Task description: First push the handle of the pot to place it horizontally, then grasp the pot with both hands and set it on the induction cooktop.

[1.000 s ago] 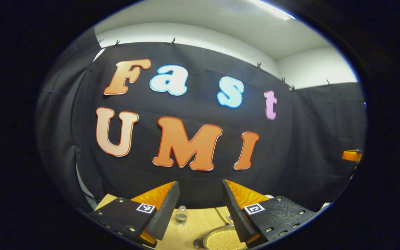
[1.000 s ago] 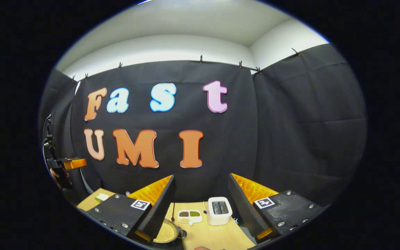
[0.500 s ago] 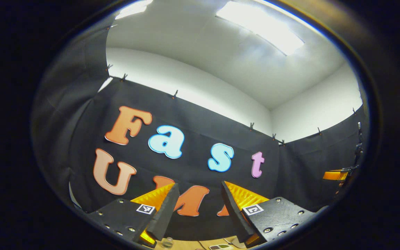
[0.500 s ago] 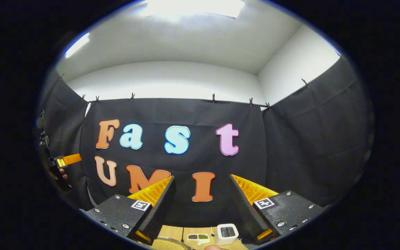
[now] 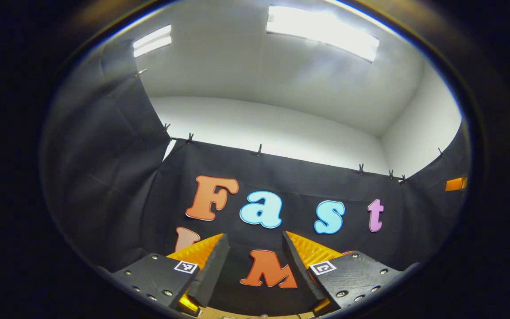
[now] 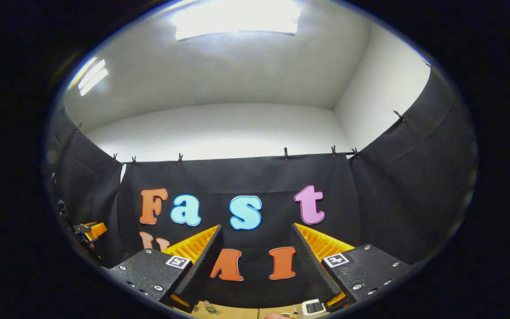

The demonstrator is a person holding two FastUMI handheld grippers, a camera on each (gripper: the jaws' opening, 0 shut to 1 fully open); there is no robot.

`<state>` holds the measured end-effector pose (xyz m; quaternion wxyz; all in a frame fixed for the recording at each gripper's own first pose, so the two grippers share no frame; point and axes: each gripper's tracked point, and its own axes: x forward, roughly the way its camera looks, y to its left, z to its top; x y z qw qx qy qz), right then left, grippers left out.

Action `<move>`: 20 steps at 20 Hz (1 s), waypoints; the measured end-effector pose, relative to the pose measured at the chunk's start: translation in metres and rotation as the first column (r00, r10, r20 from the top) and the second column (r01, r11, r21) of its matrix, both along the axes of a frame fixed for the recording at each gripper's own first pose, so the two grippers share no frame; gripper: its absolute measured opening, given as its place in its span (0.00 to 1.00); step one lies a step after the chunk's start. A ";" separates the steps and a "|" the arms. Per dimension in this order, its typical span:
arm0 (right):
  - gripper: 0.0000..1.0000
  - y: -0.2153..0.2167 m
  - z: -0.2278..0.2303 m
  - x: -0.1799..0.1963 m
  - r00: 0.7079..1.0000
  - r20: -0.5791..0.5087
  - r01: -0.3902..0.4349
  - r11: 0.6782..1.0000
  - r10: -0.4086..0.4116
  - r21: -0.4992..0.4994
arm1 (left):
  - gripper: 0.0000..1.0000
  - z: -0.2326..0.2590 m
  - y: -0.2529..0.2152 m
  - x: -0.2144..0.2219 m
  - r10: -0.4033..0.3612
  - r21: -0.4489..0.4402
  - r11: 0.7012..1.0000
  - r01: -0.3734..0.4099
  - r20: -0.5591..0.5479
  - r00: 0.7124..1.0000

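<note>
1. In the left gripper view the left tool (image 5: pixel 255 239) is tilted steeply upward, aimed at the booth wall (image 5: pixel 104 177) and ceiling (image 5: pixel 246 66). Its fingers (image 5: pixel 213 266) stand well apart with only air between them, holding and touching nothing.
2. At 6 o'clock in that view a thin strip of tabletop (image 5: pixel 219 313) peeks under the fingers; the small things on it are cut off and too slight to identify. The pot cannot be made out.
3. At 3 o'clock in the same view a small part of the right tool (image 5: pixel 455 184) is cut off by the edge.
4. At 9 o'clock in the right gripper view the left tool (image 6: pixel 90 230) sits small and far off, partly cut off.
5. The right tool (image 6: pixel 257 237) also points up at the wall (image 6: pixel 405 190) and ceiling (image 6: pixel 219 75). Its fingers (image 6: pixel 204 261) are spread wide, empty, touching nothing.
6. At 6 o'clock there, a sliver of tabletop (image 6: pixel 246 313) shows, with a white appliance (image 6: pixel 311 306) mostly cut off near 5 o'clock and a fingertip (image 6: pixel 277 315) at the very edge. The pot cannot be made out here either.
</note>
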<state>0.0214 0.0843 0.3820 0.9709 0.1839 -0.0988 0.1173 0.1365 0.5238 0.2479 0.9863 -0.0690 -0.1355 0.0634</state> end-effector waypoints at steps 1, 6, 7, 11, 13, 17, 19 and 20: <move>0.96 0.000 -0.001 0.003 1.000 0.007 0.006 1.000 -0.006 0.008 | 0.75 0.001 0.003 -0.003 0.010 0.000 1.000 -0.010 0.005 1.000; 0.93 -0.001 -0.006 0.010 0.997 0.038 0.073 0.996 -0.071 -0.047 | 0.75 -0.005 0.004 -0.003 0.029 0.007 1.000 -0.029 -0.015 0.999; 0.93 -0.001 -0.009 0.012 0.996 0.035 0.080 0.995 -0.078 -0.062 | 0.76 -0.010 0.001 -0.003 0.020 0.013 1.000 -0.019 -0.034 0.999; 0.93 0.000 -0.022 0.015 0.998 0.018 0.065 0.992 -0.064 -0.106 | 0.75 -0.021 -0.002 0.007 -0.008 0.023 1.000 0.010 -0.085 0.996; 0.93 0.002 -0.030 0.008 0.998 0.010 0.056 0.992 -0.055 -0.114 | 0.75 -0.025 -0.001 0.012 -0.010 0.018 1.000 0.011 -0.092 0.996; 0.94 0.014 -0.036 0.013 0.999 0.023 0.037 0.990 -0.034 -0.138 | 0.75 -0.028 -0.008 0.016 -0.054 0.010 0.998 0.055 -0.080 0.995; 0.94 0.019 -0.040 0.014 0.998 0.050 0.041 0.986 -0.033 -0.163 | 0.77 -0.037 -0.009 0.019 -0.078 0.023 0.996 0.081 -0.092 0.993; 0.94 0.022 -0.041 0.014 0.997 0.064 0.046 0.982 -0.035 -0.181 | 0.77 -0.041 -0.007 0.022 -0.072 0.033 0.997 0.076 -0.103 0.992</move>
